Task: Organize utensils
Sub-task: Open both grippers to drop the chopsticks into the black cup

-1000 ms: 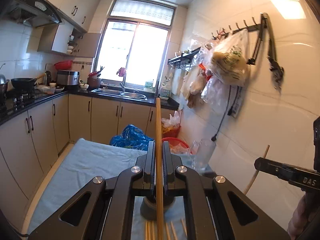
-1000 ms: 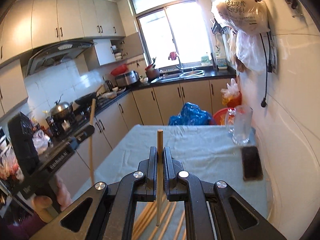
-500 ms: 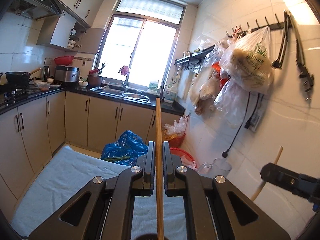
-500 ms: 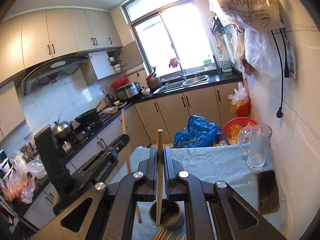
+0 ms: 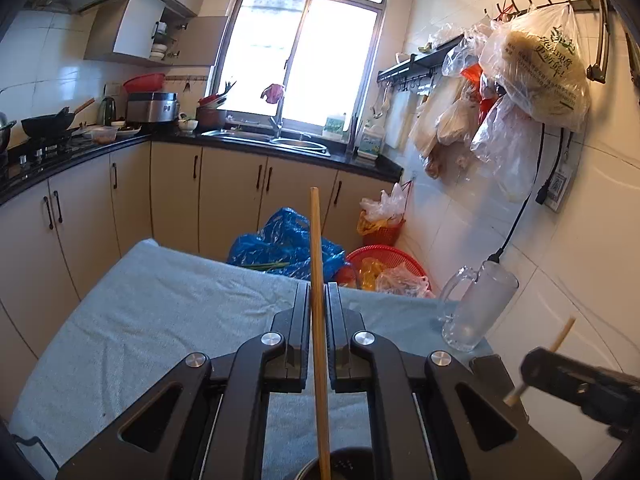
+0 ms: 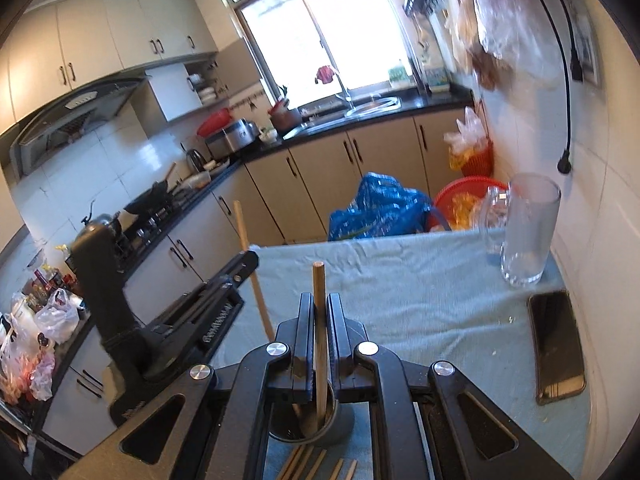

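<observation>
Lowering a chopstick (image 6: 319, 320) into the dark holder cup (image 6: 316, 420), the right gripper (image 6: 319, 312) clamps it upright; left gripper (image 5: 318, 304) grips another chopstick (image 5: 318, 280); loose chopsticks (image 6: 316, 466) lie near; releasing seems next.

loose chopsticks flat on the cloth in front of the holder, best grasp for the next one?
Probably mid-shaft, from straight above. The loose chopsticks lie flat on the blue cloth near the holder, fanned and close together, so set the fingers across one stick's width and pick the outermost. Both the left gripper and right gripper are full.
</observation>
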`<state>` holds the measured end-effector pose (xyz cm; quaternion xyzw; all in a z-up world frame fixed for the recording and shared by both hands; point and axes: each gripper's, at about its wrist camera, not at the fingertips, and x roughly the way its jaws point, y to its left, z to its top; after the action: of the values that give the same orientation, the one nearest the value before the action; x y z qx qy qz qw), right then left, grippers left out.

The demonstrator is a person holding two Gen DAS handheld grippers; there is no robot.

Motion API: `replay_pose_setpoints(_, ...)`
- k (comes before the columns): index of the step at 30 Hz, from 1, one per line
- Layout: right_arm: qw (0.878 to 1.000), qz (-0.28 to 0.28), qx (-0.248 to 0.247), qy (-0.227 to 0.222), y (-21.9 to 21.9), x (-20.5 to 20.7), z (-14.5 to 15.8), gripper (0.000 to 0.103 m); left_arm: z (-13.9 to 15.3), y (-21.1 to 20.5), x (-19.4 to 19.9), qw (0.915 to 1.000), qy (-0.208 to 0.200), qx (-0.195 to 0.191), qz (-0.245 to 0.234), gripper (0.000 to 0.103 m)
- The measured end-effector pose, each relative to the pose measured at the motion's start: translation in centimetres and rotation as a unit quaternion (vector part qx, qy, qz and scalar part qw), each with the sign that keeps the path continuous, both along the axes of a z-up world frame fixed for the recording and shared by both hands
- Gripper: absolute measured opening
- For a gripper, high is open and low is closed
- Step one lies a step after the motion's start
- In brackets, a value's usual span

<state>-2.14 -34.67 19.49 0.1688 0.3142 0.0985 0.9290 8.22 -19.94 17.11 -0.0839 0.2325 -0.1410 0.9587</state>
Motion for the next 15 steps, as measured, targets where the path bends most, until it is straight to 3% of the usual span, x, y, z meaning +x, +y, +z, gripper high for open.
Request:
replay_pose_setpoints(4,1.000,-0.005,0.013,0.018,-0.3,0.5,-1.1,0.011,0.1,0.6,-1.1,1.0000,-0.003,0.006,0.007,0.008)
replay_pose_setpoints(6,1.000,-0.007,0.019,0.023,-0.4,0.6,-1.3,0.030,0.4,1.0,-1.7,0.9999,-0.002,0.007,0.011,0.018)
replay_pose_setpoints(8,1.000,-0.012,0.015,0.023,-0.5,0.4,-1.2,0.038,0.7,1.4,-2.3,0.9998,-0.002,0.005,0.019,0.042)
replay_pose_setpoints(15,1.000,-0.021,0.007,0.020,-0.7,-1.3,0.1,0.045,2.9,4.2,-6.1,0.9990,-0.013,0.008,0.042,0.049)
